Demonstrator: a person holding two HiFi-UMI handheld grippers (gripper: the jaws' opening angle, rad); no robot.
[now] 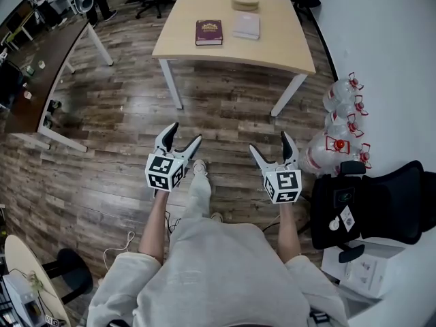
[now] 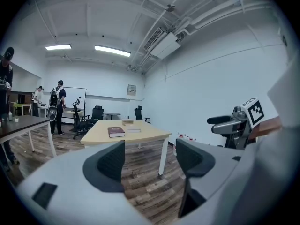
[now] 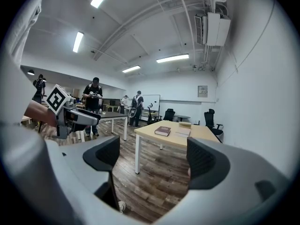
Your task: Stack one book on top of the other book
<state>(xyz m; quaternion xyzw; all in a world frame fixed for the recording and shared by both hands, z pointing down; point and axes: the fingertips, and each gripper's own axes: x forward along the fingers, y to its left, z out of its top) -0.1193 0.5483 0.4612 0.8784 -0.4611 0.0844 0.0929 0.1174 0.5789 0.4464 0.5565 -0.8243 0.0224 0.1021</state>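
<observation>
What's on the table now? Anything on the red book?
The table holds a red book, a white book beside it, apart, and a tan round thing behind them. Nothing lies on the red book. None is covered.

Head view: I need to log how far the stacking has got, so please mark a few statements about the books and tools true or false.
The dark red book lies flat on the table. True.
The white book sits on top of the dark red book. False: it lies beside it on the table, apart.
The left tool is shut on a book. False: its jaws stand apart with nothing between them.
The right tool is open and empty. True.
Both tools are above the table. False: they hang over the wooden floor, short of the table.
</observation>
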